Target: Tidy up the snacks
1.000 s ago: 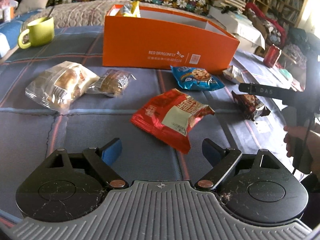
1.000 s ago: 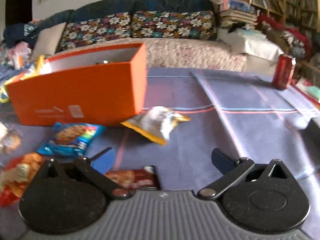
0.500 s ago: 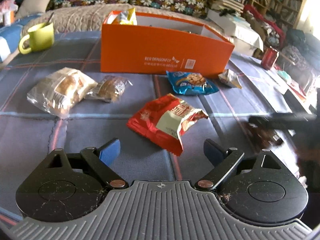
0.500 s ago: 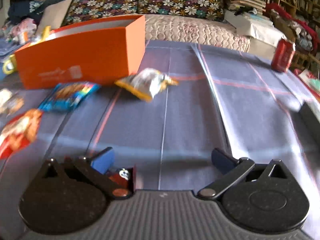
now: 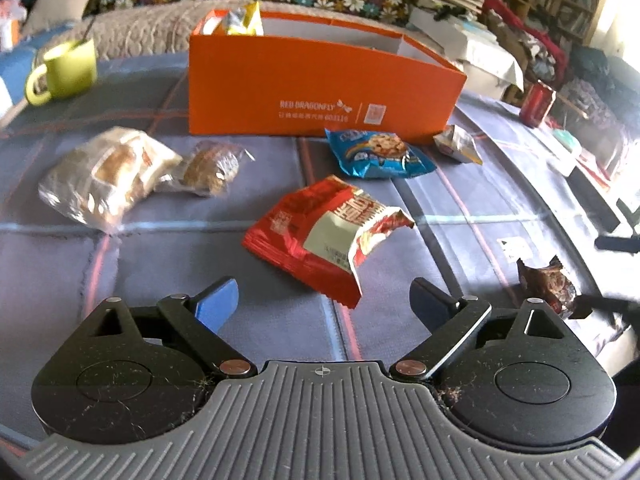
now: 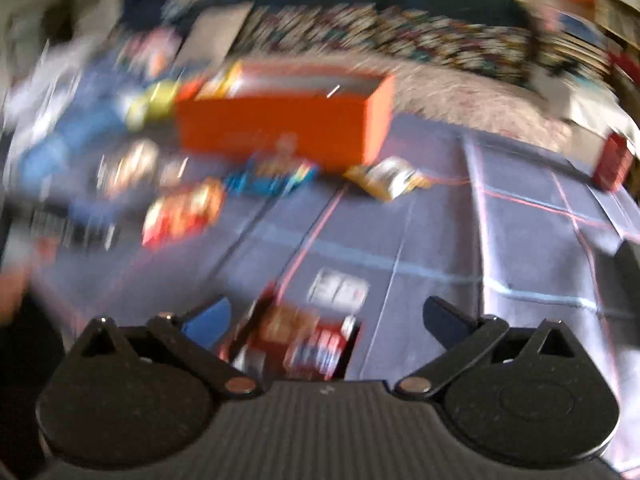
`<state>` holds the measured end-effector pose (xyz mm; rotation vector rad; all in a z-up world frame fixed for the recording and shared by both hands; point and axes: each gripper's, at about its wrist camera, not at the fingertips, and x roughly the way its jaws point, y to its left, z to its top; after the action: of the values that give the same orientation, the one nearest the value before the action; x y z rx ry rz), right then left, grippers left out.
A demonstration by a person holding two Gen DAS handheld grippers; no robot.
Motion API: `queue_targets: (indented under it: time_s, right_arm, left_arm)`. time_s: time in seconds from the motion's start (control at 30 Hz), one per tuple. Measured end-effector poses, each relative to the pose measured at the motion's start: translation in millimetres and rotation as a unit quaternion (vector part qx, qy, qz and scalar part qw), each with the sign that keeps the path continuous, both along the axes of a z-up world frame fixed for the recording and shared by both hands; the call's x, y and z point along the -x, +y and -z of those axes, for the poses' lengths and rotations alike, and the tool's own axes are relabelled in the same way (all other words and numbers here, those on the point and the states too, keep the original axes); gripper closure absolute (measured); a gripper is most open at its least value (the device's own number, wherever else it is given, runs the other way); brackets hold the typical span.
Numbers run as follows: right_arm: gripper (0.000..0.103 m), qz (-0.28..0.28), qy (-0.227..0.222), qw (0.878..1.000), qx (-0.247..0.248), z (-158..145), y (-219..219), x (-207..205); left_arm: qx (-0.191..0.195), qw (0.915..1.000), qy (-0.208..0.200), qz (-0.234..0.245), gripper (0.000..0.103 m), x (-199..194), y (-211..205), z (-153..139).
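My left gripper [image 5: 324,300] hovers over the blue cloth, its jaws opening with nothing between them. Just past its fingertips lies a red snack bag [image 5: 324,236]. Beyond that lie a blue cookie pack [image 5: 376,154] and the orange box [image 5: 320,88], which holds a yellow packet [image 5: 244,20]. Two bread packs [image 5: 108,172] lie at the left. My right gripper [image 6: 326,312] stands wide open in a blurred view. A dark brown-red packet [image 6: 296,344] lies between its fingers, nearer the left one and not pressed. The left wrist view shows that packet [image 5: 546,284] at the near right.
A green mug [image 5: 64,72] stands at the back left and a red can [image 5: 538,100] at the back right. A small yellow-white packet [image 5: 458,144] lies by the box's right corner. A sofa and bookshelves are behind the table. A white label [image 6: 338,290] lies on the cloth.
The left jaws have spread a little. The right gripper has swung and rolled, blurring its view. In the left wrist view the brown-red packet now lies nearer the front right.
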<state>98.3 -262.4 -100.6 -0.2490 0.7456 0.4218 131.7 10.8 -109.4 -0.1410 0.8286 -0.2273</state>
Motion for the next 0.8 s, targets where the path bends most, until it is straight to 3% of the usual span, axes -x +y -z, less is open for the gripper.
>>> queue_targets:
  time_s: [0.13, 0.27, 0.4, 0.53, 0.6, 0.8]
  right_arm:
    - [0.001, -0.048, 0.011, 0.997, 0.06, 12, 21, 0]
    - [0.001, -0.031, 0.008, 0.997, 0.071, 29, 26, -24]
    - [0.001, 0.046, 0.034, 0.998, -0.01, 38, 19, -65]
    - [0.001, 0.057, 0.041, 0.992, -0.109, 34, 4, -68]
    - [0.001, 0.073, 0.049, 0.984, -0.152, 34, -9, -70]
    - [0.001, 0.108, 0.048, 0.977, -0.178, 37, -34, -69]
  left_arm:
    - [0.009, 0.9999, 0.011, -0.003, 0.032, -3, 2, 4]
    - [0.006, 0.9999, 0.007, -0.012, 0.032, -2, 8, 3]
    - [0.007, 0.9995, 0.014, -0.026, 0.031, -5, 14, 4]
    - [-0.013, 0.9998, -0.006, -0.017, 0.03, -10, 13, -2]
    - [-0.029, 0.9992, -0.026, 0.01, 0.021, -18, 6, -11]
    - [-0.122, 0.9825, -0.062, 0.127, 0.023, -59, -25, -10]
